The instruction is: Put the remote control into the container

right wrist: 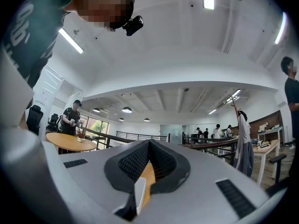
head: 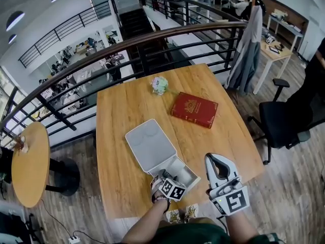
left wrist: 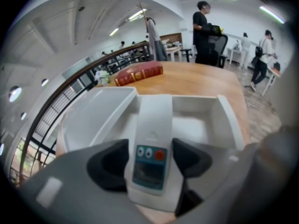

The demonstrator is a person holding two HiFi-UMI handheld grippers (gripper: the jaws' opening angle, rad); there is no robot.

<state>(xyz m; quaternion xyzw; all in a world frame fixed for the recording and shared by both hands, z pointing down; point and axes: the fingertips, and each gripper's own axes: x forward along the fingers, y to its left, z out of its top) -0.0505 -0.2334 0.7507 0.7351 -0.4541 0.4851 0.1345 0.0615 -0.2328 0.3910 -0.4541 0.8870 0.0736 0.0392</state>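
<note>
The placing step is in hand: the left gripper (left wrist: 150, 158) has its fingers (left wrist: 106, 164) clamped on the remote control (left wrist: 153, 125), held at the near edge of the open container (left wrist: 227, 120) at lower centre of the head view. The next move is likely to ease it down into the tray and let go. Its long axis runs straight away from the gripper, with the button end nearest and the plain end toward the frame's top, while the right gripper (right wrist: 149, 146) holds its fingers pressed together on nothing.

Left grips, right idle
Left gripper (head: 164, 178) points forward, jaws clamped on the remote (left wrist: 150, 146); right gripper (head: 216, 161) held beside it, apart, tips pressed together, aimed forward.
</note>
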